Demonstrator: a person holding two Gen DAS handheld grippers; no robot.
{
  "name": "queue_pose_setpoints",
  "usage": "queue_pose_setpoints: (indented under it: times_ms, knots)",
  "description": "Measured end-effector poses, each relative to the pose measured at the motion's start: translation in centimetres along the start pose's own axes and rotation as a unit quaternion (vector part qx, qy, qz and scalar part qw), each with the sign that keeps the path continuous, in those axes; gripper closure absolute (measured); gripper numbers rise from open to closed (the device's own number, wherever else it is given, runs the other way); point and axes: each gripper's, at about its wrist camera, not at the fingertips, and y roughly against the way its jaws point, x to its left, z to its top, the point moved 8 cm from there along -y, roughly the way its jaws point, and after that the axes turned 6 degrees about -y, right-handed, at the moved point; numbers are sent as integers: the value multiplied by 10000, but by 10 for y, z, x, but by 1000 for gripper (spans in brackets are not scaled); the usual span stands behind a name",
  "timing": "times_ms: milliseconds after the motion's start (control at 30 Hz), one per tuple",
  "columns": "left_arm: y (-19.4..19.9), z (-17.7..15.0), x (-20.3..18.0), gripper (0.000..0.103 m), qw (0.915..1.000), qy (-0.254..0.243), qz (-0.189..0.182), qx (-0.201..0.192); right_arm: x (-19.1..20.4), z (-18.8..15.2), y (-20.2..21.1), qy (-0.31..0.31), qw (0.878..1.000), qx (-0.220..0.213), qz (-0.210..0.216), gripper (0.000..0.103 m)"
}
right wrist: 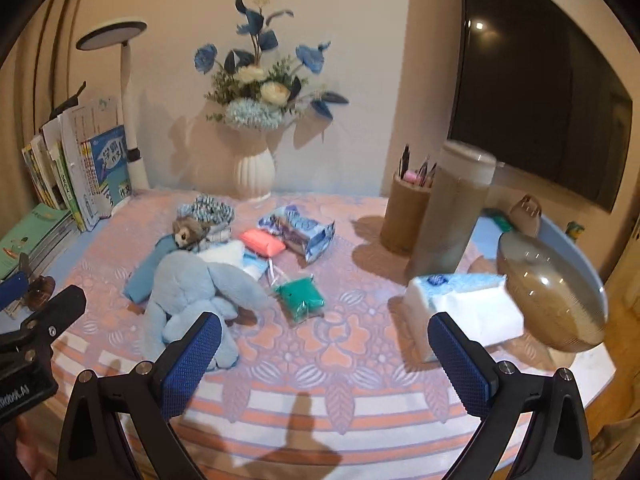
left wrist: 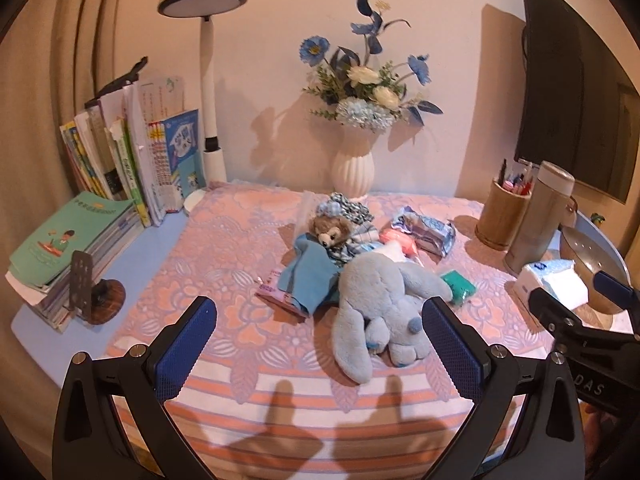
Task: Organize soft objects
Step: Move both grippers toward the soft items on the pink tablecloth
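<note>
Jaws of both grippers gape empty over two plush toys, one pink packet and one green packet.

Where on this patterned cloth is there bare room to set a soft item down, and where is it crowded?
Free: the striped front edge of the cloth, and the left stretch between the book stack and the blue plush; also between the green packet and the tissue pack. Crowded: the centre pile and the right edge by the flask.

Blue plush hides the white cloth
</note>
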Motion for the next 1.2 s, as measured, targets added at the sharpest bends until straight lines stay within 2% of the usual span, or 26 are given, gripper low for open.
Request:
queue_pose_setpoints:
  times_ms: [200,533,1033,1200]
  knots:
    - [6,4,11,1,9998,178,-65,28,7,-4,5,-34,9999,32,126,0]
    - [8,5,9,1,9999,129,-83,54,11,-4,15,-54,9994,-44,325,0]
    - [17,6,5,1,9998,94,-157,5,6,-5,21,-144,9992,-118,350,0]
    - [15,4,8,1,9995,137,-254,114,7,-6,20,-102,9995,-100,273,0]
